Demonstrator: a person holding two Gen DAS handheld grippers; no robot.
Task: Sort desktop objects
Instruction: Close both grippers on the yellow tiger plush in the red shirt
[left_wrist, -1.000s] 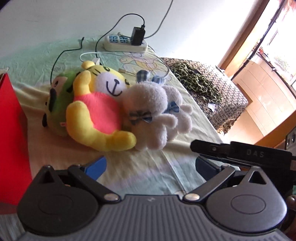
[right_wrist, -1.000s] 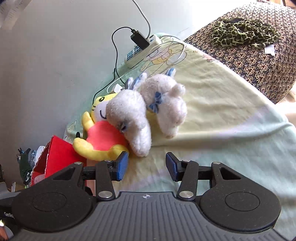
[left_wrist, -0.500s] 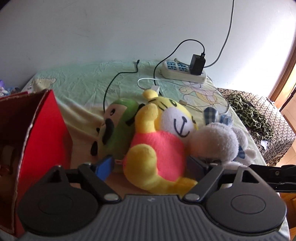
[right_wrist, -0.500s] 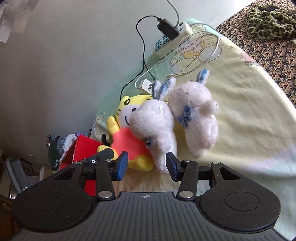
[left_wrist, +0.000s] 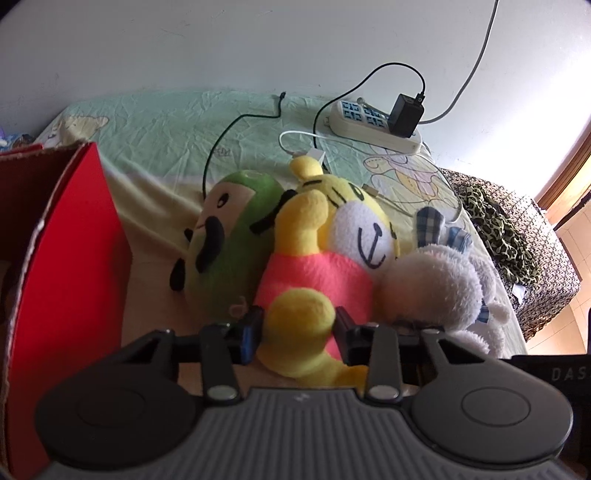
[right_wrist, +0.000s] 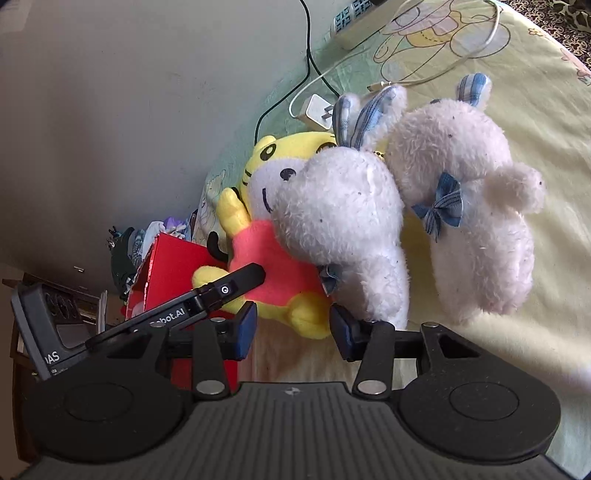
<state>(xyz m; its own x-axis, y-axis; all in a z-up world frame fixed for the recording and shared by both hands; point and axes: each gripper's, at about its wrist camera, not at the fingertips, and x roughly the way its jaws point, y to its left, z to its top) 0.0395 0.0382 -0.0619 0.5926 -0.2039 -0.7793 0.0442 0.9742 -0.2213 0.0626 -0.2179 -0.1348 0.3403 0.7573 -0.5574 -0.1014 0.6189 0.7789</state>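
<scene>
The yellow plush tiger in a pink shirt (left_wrist: 325, 266) lies on the pale green cartoon-print sheet (left_wrist: 166, 122) covering the bench, wedged between the green plush with a black moustache (left_wrist: 229, 236) and the two white fluffy rabbits with blue bows (right_wrist: 340, 221). The left tool (left_wrist: 299, 332) is clamped on the tiger's yellow leg, so the pick-up step appears under way; next comes a lift clear of its neighbours and a carry to the open red cardboard box (left_wrist: 74, 258) just to the left. The box's contents are too dark to tell. The right tool (right_wrist: 291, 325) is part-open and narrowing, its pads either side of the tiger's foot, beside the nearer rabbit, not yet pressing.
</scene>
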